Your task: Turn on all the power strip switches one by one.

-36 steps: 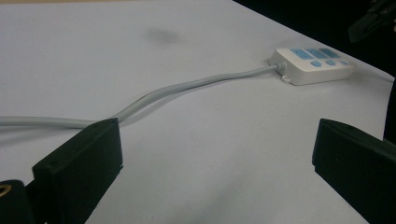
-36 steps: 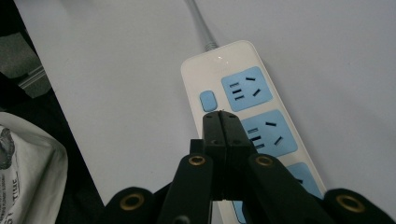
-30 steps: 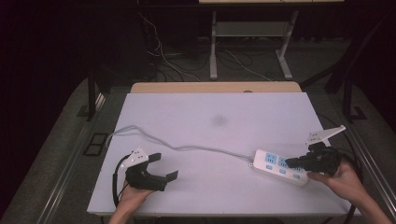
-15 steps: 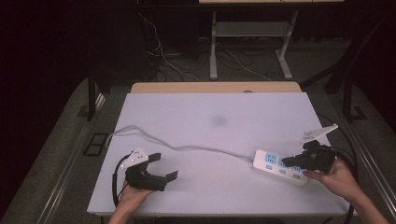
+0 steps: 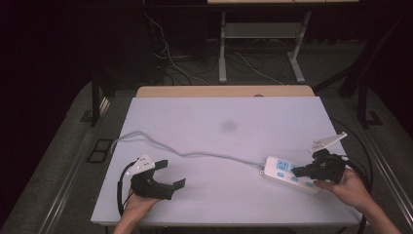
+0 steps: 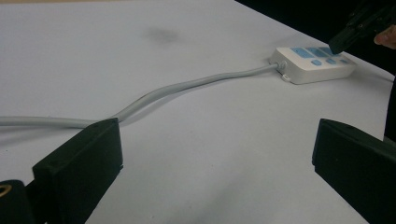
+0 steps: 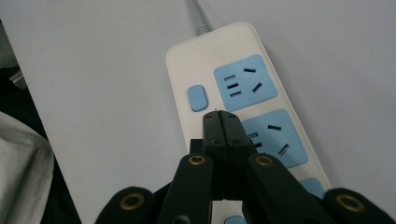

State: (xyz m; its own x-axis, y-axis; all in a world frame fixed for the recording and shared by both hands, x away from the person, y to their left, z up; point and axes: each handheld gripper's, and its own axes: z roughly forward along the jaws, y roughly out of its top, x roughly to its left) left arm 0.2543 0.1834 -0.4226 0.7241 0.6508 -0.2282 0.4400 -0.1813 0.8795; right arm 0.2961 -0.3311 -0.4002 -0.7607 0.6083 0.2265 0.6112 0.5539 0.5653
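Left gripper [image 5: 171, 175] lies low on the near left part of the white table [image 5: 219, 117], its two black jaws spread wide apart with nothing between them but bare tabletop. The person's left hand [image 5: 136, 204] comes up from the near edge and cups the gripper's body from below, the wrist straight and the jaws pointing rightward across the table. A grey three-cornered plate sits tilted on top of it, and its black cable loops round on the near left side.

Just beyond the jaws runs a grey cord [image 5: 195, 155]. It curls in from the left edge of the table, bends past the far side of the left gripper without touching it, and runs to the right into the end of the power strip [image 5: 285, 171].

That white power strip, with blue socket faces and small blue switches, lies flat at the near right, angled so its cord end points left and slightly far.

At the right, the right gripper [image 5: 298, 172] is held over the strip with its jaws pressed fully together, gripping nothing. In the right gripper view the closed tip [image 7: 221, 120] hangs over the strip between the first switch [image 7: 196, 97] and the second socket; whether it touches the surface I cannot tell. The right hand [image 5: 348, 187] reaches in from the near right corner, fingers wrapped under the gripper, jaws aimed left.
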